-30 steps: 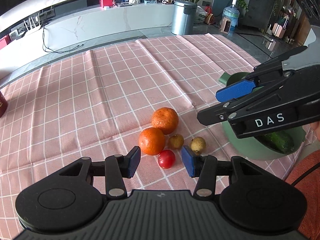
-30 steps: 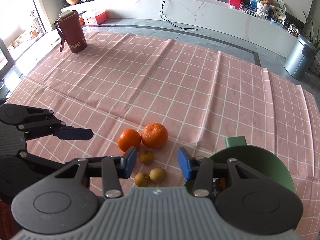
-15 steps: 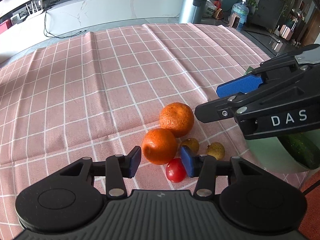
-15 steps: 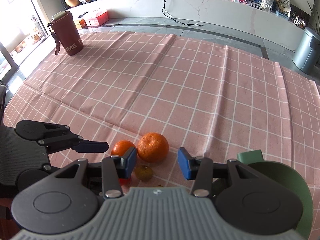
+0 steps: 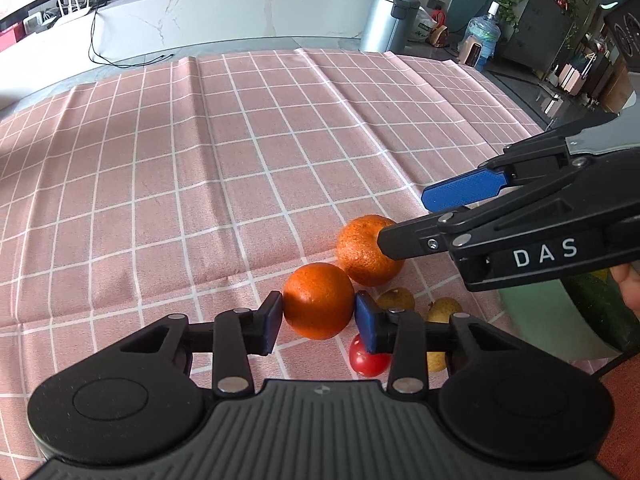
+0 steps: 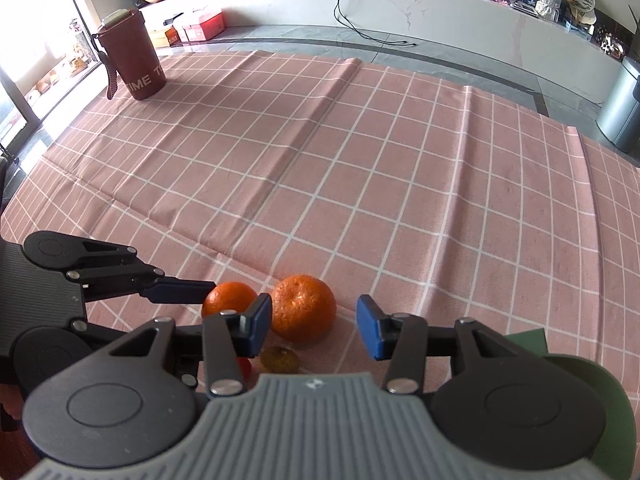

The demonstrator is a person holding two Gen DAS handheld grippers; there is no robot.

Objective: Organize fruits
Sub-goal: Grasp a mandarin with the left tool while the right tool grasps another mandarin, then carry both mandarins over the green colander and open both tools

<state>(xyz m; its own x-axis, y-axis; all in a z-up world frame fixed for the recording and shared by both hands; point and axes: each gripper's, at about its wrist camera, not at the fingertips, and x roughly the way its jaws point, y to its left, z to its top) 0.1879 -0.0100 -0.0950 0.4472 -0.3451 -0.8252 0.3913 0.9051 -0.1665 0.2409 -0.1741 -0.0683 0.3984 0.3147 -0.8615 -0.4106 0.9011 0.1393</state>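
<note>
Two oranges lie together on the pink checked cloth. My left gripper [image 5: 319,322] is closing its jaws on the nearer orange [image 5: 318,300], and both blue pads touch its sides. My right gripper [image 6: 314,328] stands over the larger orange [image 6: 304,308], which sits between its fingers close to the left pad. Its jaws are opening and do not press on the fruit. A red cherry tomato [image 5: 366,360] and two small yellow-brown fruits [image 5: 396,298] lie just behind the left gripper's right finger. The green bowl [image 5: 540,320] at the right holds a cucumber [image 5: 604,308].
A maroon tumbler [image 6: 134,60] stands at the far left corner of the cloth. The bowl's green rim [image 6: 592,380] is right beside my right gripper. A steel bin [image 5: 394,20] and a white counter lie beyond the table. A hand [image 5: 628,280] shows at the right edge.
Both grippers have come down and forward onto the fruit. The left jaws narrowed until they met the nearer orange. The larger orange now sits between the right fingers, which have spread slightly.
</note>
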